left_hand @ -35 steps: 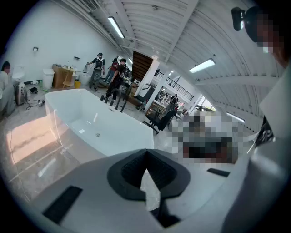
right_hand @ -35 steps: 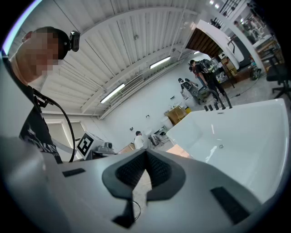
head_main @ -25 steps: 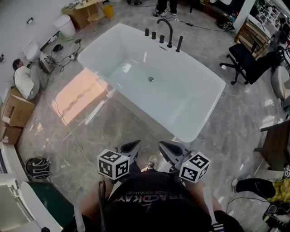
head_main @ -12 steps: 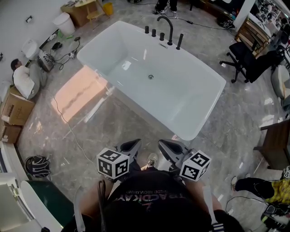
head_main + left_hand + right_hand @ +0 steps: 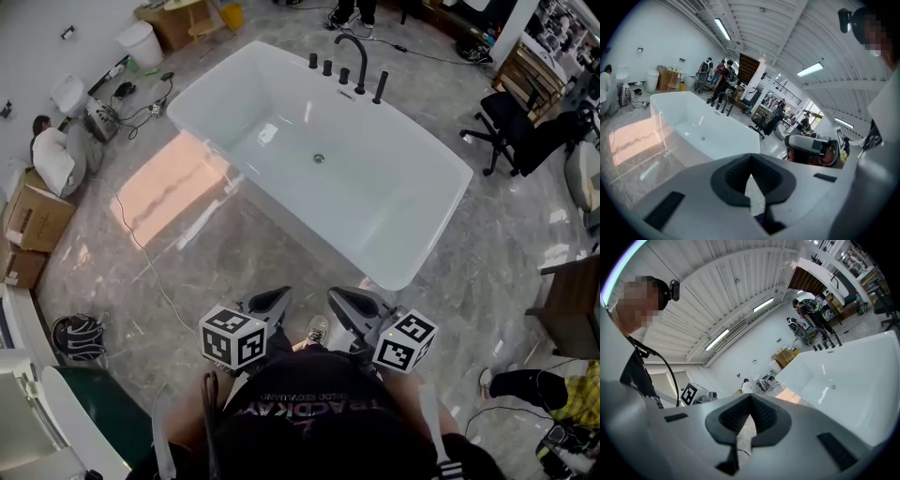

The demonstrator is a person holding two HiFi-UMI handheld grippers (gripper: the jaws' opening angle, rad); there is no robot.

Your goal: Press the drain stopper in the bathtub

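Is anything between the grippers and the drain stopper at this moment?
Only the near wall of the bathtub, which the left gripper and right gripper, both over the floor, must reach over. Nothing lies in the basin around the drain stopper.

Black lettered shirt (image 5: 319,417); grey left claw (image 5: 279,297) and right claw (image 5: 336,301), black-padded, bearing white square-marked cubes (image 5: 234,339)

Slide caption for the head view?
Left gripper and right gripper shut, short of the bathtub and its drain stopper.
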